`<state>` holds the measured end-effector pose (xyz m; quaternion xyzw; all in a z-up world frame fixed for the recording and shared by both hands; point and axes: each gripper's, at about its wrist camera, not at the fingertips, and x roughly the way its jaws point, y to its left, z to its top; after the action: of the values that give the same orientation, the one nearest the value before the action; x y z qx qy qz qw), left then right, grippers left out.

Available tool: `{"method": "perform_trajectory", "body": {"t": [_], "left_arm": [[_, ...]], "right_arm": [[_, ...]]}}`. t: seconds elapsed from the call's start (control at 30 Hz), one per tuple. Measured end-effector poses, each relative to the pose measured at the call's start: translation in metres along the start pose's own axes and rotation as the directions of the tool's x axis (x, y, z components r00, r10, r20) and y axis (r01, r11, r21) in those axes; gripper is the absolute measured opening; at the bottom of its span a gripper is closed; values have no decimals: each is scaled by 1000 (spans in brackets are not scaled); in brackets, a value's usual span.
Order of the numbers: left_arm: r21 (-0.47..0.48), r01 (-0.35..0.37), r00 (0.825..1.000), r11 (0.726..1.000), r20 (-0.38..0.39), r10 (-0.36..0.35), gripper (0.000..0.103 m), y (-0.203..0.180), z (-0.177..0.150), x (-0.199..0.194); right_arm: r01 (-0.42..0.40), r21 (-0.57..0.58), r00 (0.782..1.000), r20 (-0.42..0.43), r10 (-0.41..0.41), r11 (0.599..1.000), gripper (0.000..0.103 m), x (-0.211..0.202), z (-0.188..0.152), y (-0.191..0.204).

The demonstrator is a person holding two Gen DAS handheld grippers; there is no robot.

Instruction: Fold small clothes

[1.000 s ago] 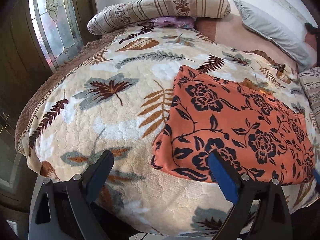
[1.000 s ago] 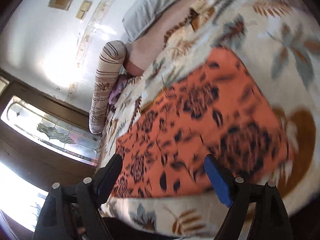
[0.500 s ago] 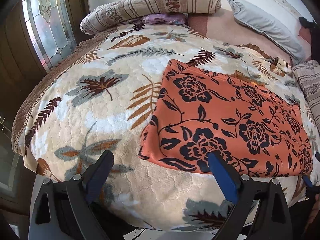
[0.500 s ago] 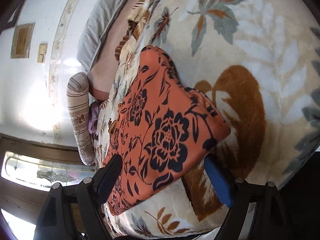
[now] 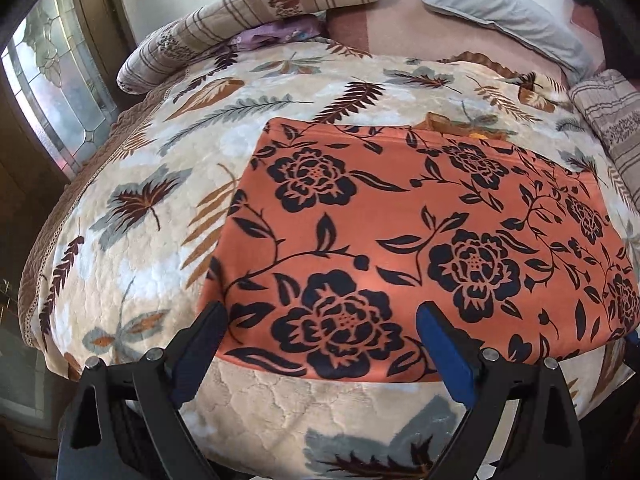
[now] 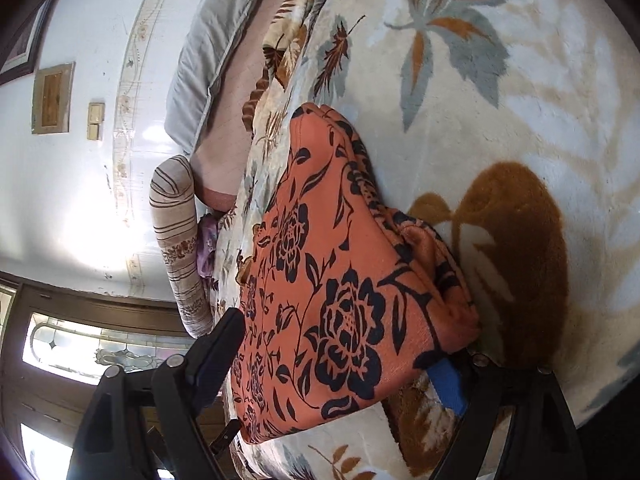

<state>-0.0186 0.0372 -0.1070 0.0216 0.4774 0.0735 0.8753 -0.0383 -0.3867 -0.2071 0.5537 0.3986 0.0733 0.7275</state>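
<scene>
An orange cloth [image 5: 400, 240] with black flowers lies folded flat on the leaf-patterned blanket [image 5: 160, 240], near the bed's front edge. My left gripper [image 5: 320, 330] is open just above the cloth's near left corner, and the front hem shows between its fingers. In the right wrist view the picture is rolled onto its side. There my right gripper [image 6: 336, 360] stands wide open around the other near corner of the orange cloth [image 6: 340, 300]. Its blue pad [image 6: 446, 386] sits under the cloth's edge, while the black finger [image 6: 224, 344] stays apart from the fabric.
A striped bolster [image 5: 248, 12] and a purple garment [image 5: 276, 32] lie at the head of the bed. A grey pillow [image 5: 500, 12] and another striped cushion [image 5: 612, 120] are at the right. A stained-glass window [image 5: 60, 92] stands left of the bed.
My left gripper has moved in toward the cloth's near left corner. My right gripper has rolled and sunk to the near right corner, and its blue pad now lies under the edge.
</scene>
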Motion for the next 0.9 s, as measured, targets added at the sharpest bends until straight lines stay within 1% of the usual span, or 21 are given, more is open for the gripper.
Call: {"method": "perform_trajectory", "body": {"t": [0.2, 0.27, 0.33, 0.4, 0.47, 0.5, 0.57, 0.7, 0.83, 0.9], "left_arm": [[8, 3, 1000, 1000, -4, -3, 96, -7, 4, 5], [8, 6, 1000, 1000, -4, -6, 96, -8, 5, 7], [5, 11, 1000, 1000, -5, -11, 96, -10, 6, 9], [4, 16, 1000, 1000, -7, -16, 96, -11, 8, 12], [8, 21, 1000, 1000, -9, -21, 96, -14, 9, 17], [10, 20, 1000, 1000, -10, -19, 96, -15, 10, 19], [10, 27, 1000, 1000, -3, -27, 96, -17, 13, 20], [17, 50, 999, 999, 12, -50, 96, -25, 17, 24], [54, 35, 999, 998, -31, -33, 96, -36, 15, 50], [38, 40, 999, 998, -16, -39, 97, -34, 15, 49]], "right_arm": [[14, -32, 1000, 5, -14, 999, 87, 2, -1, 5], [41, -85, 999, 28, -39, 996, 87, -1, -2, 14], [55, -149, 997, 53, -47, 987, 87, -3, -4, 28], [89, -191, 995, 53, -80, 978, 87, 1, -7, 34], [119, -163, 993, 29, -115, 980, 87, 9, -7, 28], [110, -129, 994, 20, -108, 986, 87, 11, -6, 21], [97, -107, 995, 27, -94, 990, 87, 7, -4, 21], [91, -97, 996, 31, -89, 991, 87, 6, -3, 22], [101, -71, 995, 28, -99, 992, 87, 11, 0, 19], [106, -74, 994, 30, -105, 992, 86, 11, 1, 22]]}}
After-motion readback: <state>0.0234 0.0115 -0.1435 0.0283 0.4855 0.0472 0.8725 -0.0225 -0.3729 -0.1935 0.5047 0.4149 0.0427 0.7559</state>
